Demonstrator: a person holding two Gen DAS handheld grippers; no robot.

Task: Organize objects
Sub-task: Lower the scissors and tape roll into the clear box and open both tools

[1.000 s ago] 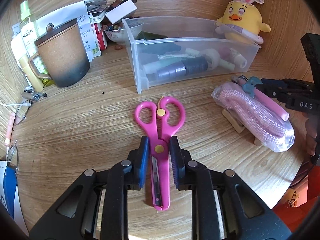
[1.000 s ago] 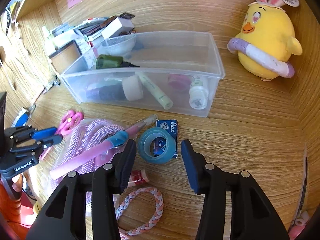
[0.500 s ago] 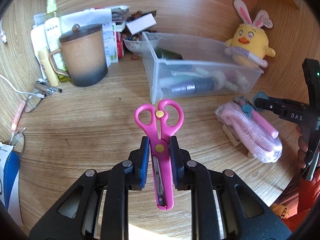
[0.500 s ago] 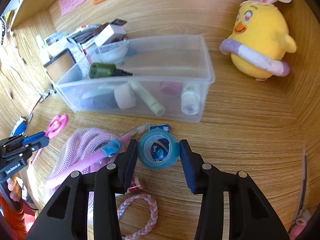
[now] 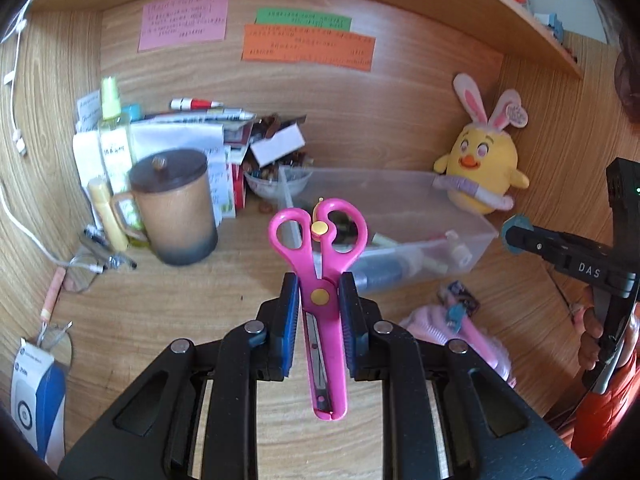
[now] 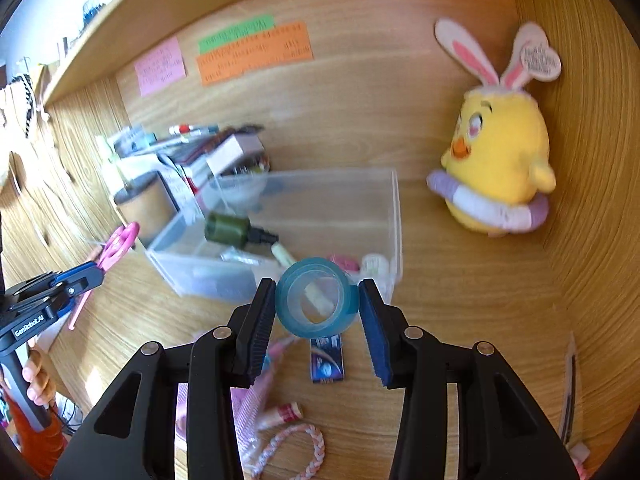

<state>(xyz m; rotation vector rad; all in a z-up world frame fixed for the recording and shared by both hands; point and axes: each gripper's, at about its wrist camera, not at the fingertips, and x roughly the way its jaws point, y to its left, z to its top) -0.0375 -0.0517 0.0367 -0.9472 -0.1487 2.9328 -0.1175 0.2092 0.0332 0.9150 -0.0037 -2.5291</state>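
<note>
Left hand-held gripper [image 5: 319, 307]: you have lifted the pink scissors [image 5: 320, 276] off the tabletop [image 5: 168, 300], clamped at the pivot, frame centre.
Right hand-held gripper [image 6: 317, 312]: clamped on the blue tape roll [image 6: 316, 298], raised too.
Meaning: both look bound for the clear bin [image 6: 280, 216].
Count: one scissors, one tape roll, one bin.

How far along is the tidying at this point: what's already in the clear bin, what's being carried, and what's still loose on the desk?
Done: the clear bin already holds a green bottle and some tubes. In hand: the left gripper is shut on the pink scissors, the right gripper on the blue tape roll, both lifted near the bin. Left: pink rope bag, braided cord and a small blue packet lie loose.
</note>
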